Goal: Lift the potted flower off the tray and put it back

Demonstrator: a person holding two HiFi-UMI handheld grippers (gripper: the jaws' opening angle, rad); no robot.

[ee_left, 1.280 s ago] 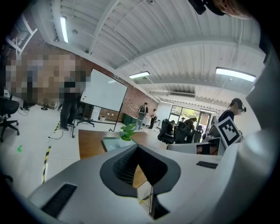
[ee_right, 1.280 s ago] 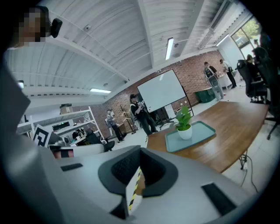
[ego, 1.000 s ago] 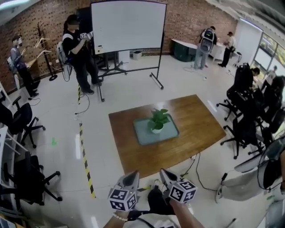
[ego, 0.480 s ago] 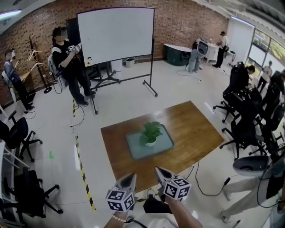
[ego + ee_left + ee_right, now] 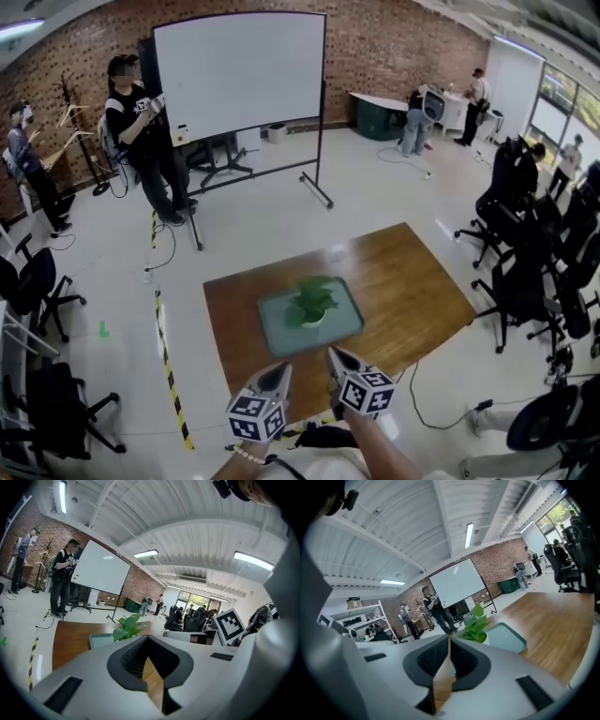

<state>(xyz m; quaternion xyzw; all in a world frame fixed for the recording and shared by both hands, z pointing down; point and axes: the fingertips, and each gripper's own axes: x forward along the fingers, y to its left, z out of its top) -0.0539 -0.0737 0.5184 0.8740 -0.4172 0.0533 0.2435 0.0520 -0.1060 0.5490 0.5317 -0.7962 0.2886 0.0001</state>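
A small green potted flower in a white pot stands upright on a grey-green tray in the middle of a wooden table. Both grippers hover side by side over the table's near edge, short of the tray. My left gripper is shut and empty; its view shows the flower and tray beyond the jaws. My right gripper is opening by a narrow slit with nothing between the jaws; the flower and tray lie ahead.
A whiteboard on wheels and a standing person are beyond the table. Office chairs line the right and left. Yellow-black floor tape runs left of the table; a cable lies at its near right.
Both grippers and the head camera have moved forward toward the table, so the tray and flower now sit closer to the grippers. The flower stays on the tray.
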